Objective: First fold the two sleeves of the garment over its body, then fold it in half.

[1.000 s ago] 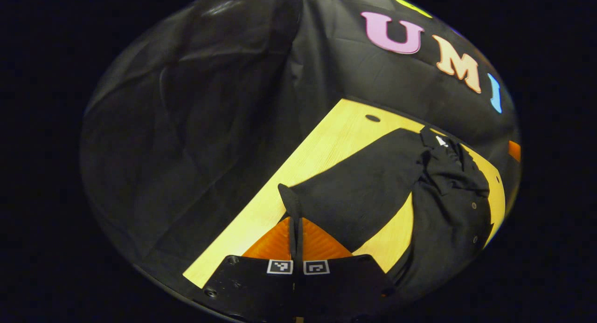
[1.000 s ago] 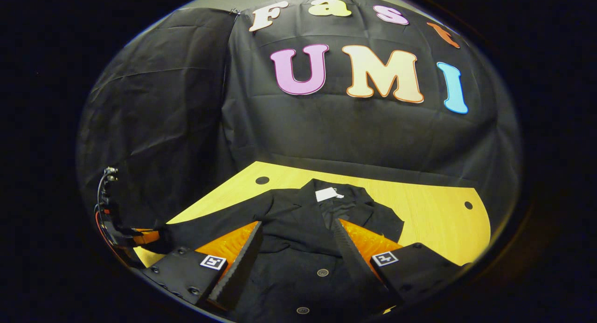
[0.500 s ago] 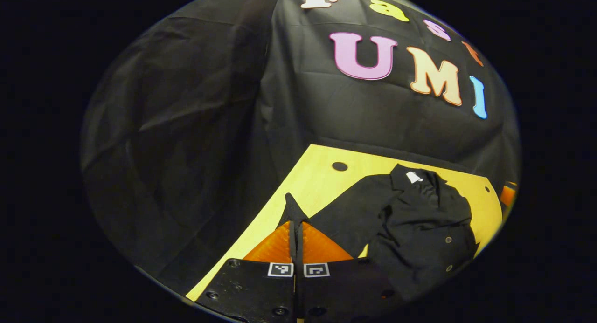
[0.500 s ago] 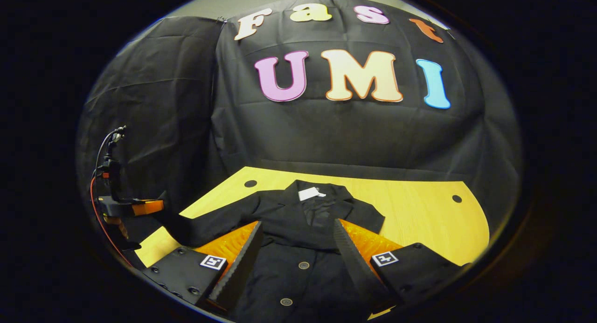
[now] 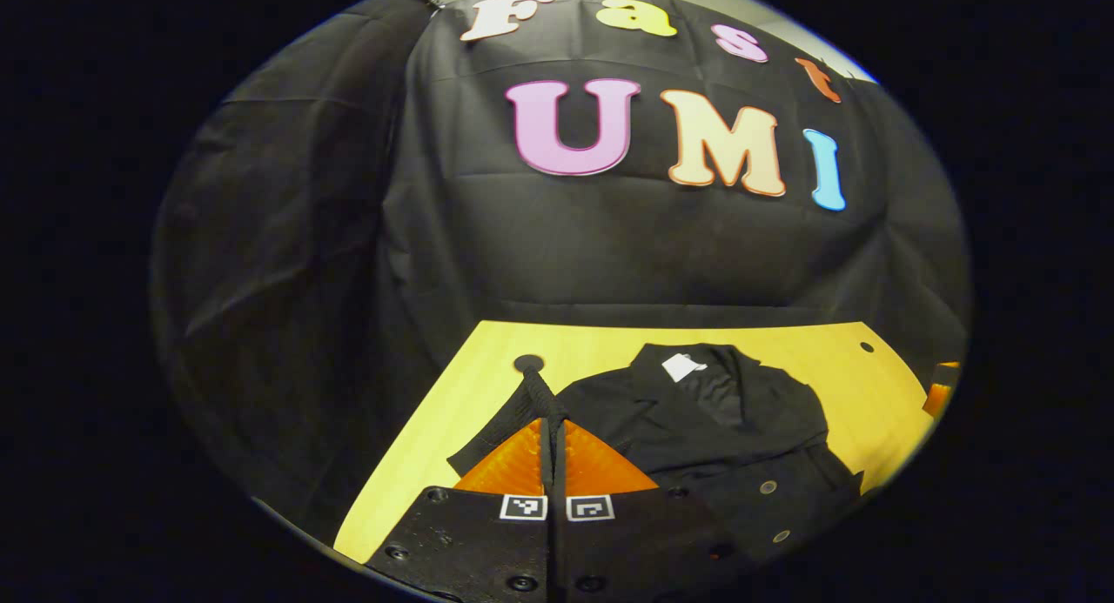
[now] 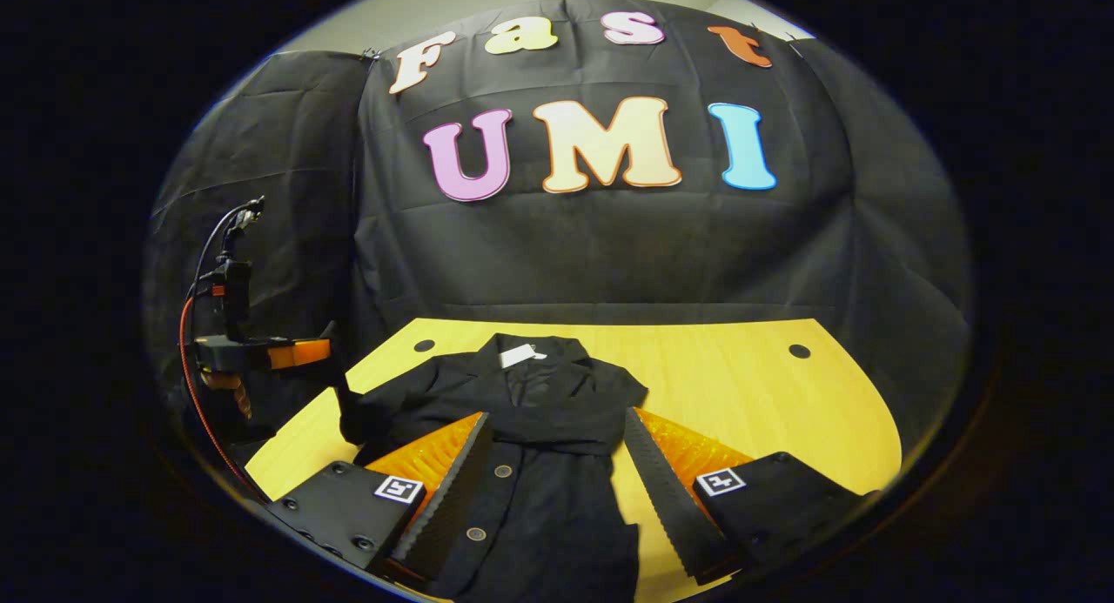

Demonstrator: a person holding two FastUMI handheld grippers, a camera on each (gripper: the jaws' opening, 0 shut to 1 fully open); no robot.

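Black cloth hangs all around a yellow wooden table [image 6: 748, 394], and a black jacket [image 6: 540, 464] lies flat on it with its collar at 12 o'clock and its buttons running down toward 6 o'clock. In the right gripper view the jacket sits a bit to the 9 o'clock side of the table top. The left gripper [image 5: 553, 412] has its two fingers pinched tight on the end of a sleeve [image 5: 500, 429], and that sleeve hangs up off the table from the jacket's shoulder. I think the job right now is to fold this sleeve over the body. To do it well, carry the cuff across toward 3 o'clock, keep it low so the cloth does not flop or twist, lay it flat over the buttons, and only then let go. In the right gripper view the left gripper [image 6: 326, 352] is at 9 o'clock, held up above the table's edge and pointing in toward the jacket, with a hand [image 6: 228, 387] under it and a red cable looping down. The right gripper [image 6: 553, 481] has its fingers spread wide apart with nothing in them. It floats over the jacket's front near 6 o'clock, pointing toward the collar.
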